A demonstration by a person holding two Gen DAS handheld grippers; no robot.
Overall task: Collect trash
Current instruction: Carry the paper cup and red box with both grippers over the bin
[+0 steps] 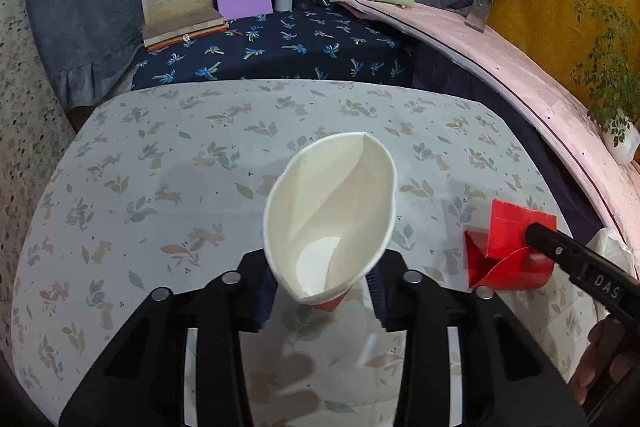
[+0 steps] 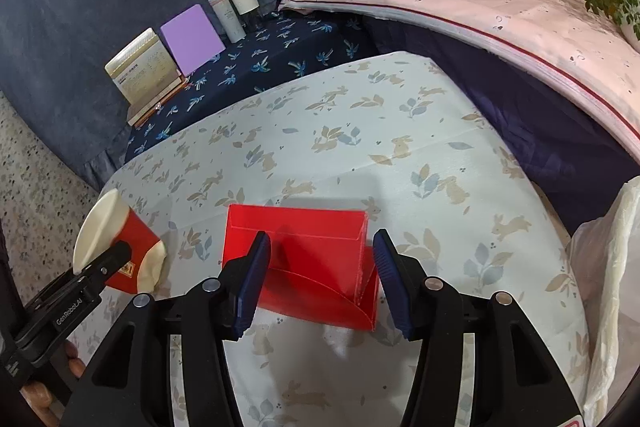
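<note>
left gripper [image 1: 324, 291] is squeezing paper cup [image 1: 332, 211] above the table; right gripper [image 2: 320, 283] is straddling red box [image 2: 296, 259] on tablecloth [image 2: 360, 131], fingers wide; thin box could be buckling or sliding when pinched.

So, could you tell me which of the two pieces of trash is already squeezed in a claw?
The squashed red-and-white paper cup, pinched by the left claw; the flattened red cardboard box lies between the open right claw.
</note>
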